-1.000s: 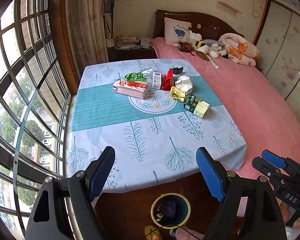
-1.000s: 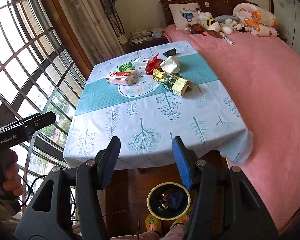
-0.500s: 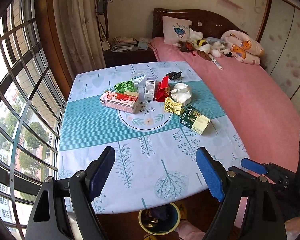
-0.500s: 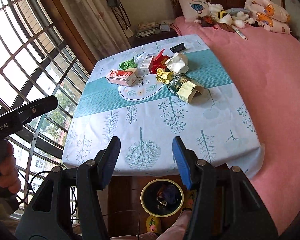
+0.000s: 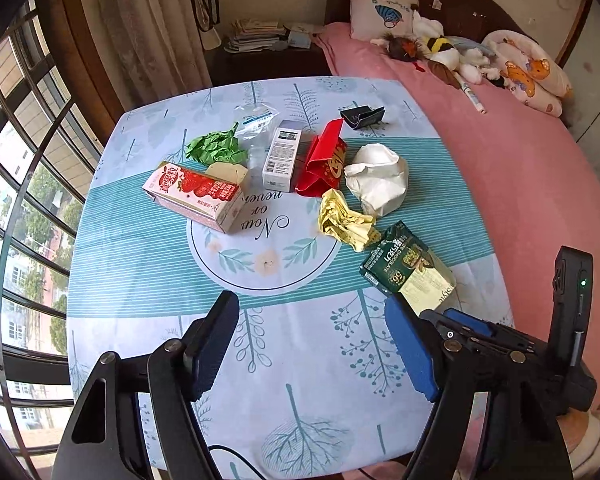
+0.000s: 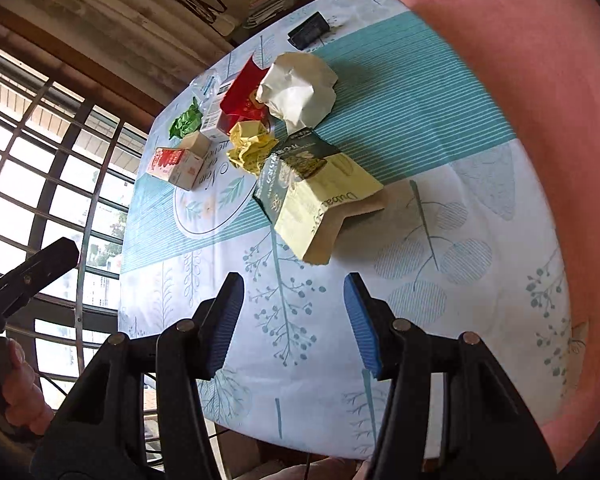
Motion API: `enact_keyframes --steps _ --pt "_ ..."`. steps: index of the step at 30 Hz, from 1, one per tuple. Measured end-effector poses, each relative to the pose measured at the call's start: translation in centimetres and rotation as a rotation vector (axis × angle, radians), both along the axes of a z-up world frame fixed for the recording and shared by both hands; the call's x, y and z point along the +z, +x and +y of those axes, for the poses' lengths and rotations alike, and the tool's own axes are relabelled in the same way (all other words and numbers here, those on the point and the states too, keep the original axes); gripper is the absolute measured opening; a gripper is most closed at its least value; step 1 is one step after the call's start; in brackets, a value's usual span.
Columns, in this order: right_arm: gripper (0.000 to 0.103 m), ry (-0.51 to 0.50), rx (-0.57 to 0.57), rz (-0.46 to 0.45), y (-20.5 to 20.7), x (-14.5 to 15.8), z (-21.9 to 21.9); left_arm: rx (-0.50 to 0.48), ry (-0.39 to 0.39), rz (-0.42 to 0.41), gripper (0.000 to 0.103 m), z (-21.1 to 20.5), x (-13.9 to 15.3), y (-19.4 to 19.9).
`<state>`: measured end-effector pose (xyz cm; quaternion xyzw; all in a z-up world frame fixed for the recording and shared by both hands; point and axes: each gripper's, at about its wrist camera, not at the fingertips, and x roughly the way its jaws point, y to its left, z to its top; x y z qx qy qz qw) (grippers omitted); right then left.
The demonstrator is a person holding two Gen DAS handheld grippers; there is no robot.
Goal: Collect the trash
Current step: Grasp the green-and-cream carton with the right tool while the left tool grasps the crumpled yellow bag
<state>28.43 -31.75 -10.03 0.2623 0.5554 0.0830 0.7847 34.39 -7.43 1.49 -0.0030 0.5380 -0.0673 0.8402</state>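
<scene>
Your widest risk is the bench (image 5: 148,280) itself: its cloth (image 5: 300,360) hangs loose over the near edge, and a gripper dragged low across it could snag the fabric and pull the whole heap toward the floor.

Next, the trash sits bunched at the middle and far side. The pink carton (image 5: 196,196) lies left, the white box (image 5: 283,155) and red packet (image 5: 322,160) behind the centre, the white paper ball (image 5: 376,178) right of them, the yellow wad (image 5: 346,222) touching it. Reach for 1 and you may knock its neighbour off.

The green box (image 6: 300,176), nearest on the right, is torn open with a flap sticking out; pinch the flap alone and it may fold or slip.

Your right gripper (image 6: 294,320) is spread and empty, just short of that box. Your left gripper (image 5: 312,344) is closing with nothing between its fingers; let it narrow further and it may not fit over the carton. In the left view the 2 grippers sit close together, so they could collide.
</scene>
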Motion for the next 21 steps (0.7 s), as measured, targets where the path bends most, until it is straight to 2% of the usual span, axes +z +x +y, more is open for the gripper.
enact_keyframes --steps 4,9,10,12,18,21 --pt "0.050 0.065 -0.008 0.024 2.7 -2.9 -0.7 0.044 0.000 0.038 0.077 -0.5 -1.8 3.3" --pt "0.049 0.129 -0.016 0.004 5.4 -4.5 -1.1 0.080 -0.032 0.083 0.077 -1.2 -3.6 6.5" --pt "0.047 0.138 -0.014 -0.002 5.9 -4.7 -1.2 0.085 -0.036 0.089 0.077 -1.4 -3.9 7.2" --pt "0.029 0.154 0.004 -0.014 6.7 -4.9 -1.2 0.091 -0.042 0.101 0.077 -2.0 -4.5 8.2" --pt "0.017 0.120 0.090 -0.099 7.8 -3.0 -1.3 0.096 -0.042 0.150 0.077 -3.7 -7.4 11.4" --pt "0.015 0.069 0.114 -0.133 7.3 -1.7 -1.7 0.106 -0.042 0.191 0.072 -4.2 -9.4 12.7"
